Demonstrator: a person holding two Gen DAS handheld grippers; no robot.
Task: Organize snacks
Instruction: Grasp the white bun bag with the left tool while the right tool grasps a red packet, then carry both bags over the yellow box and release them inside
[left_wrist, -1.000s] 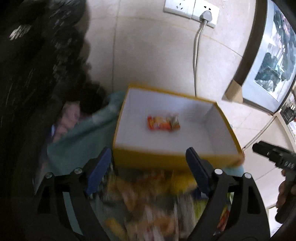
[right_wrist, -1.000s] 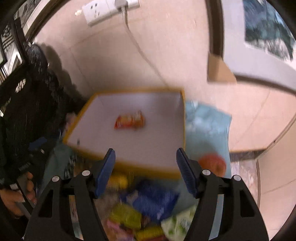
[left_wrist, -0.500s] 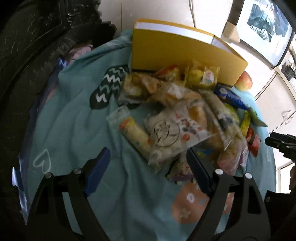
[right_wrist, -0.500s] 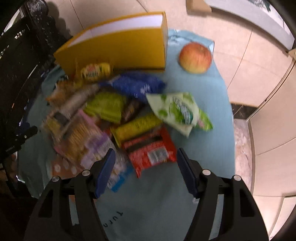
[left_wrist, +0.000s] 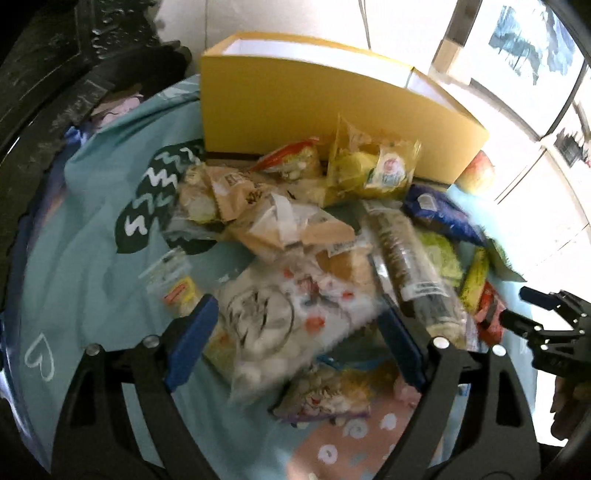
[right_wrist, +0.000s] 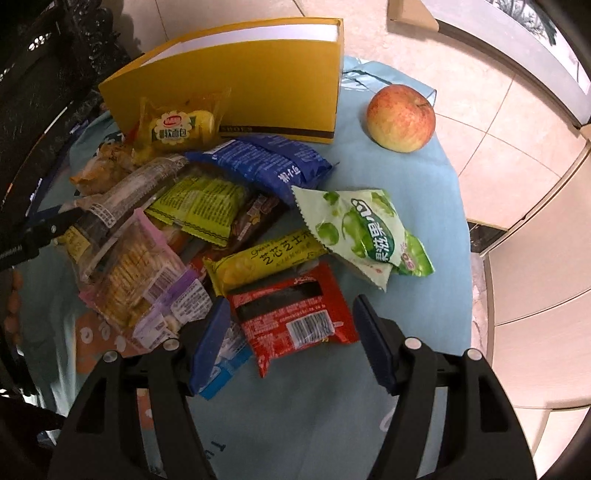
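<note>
Snack packets lay heaped on the teal cloth (right_wrist: 406, 206) in front of the yellow box (right_wrist: 258, 74), an apple (right_wrist: 400, 117) just beside it. The left gripper (left_wrist: 295, 339) hung over a clear white bag (left_wrist: 280, 325), its jaws opening — nothing pinched. The right gripper (right_wrist: 291, 336) stood spread around a red packet (right_wrist: 295, 317) — pads not pressing.

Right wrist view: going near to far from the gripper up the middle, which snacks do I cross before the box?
Red packet → yellow bar → lime-green packet → blue packet → yellow box.
</note>
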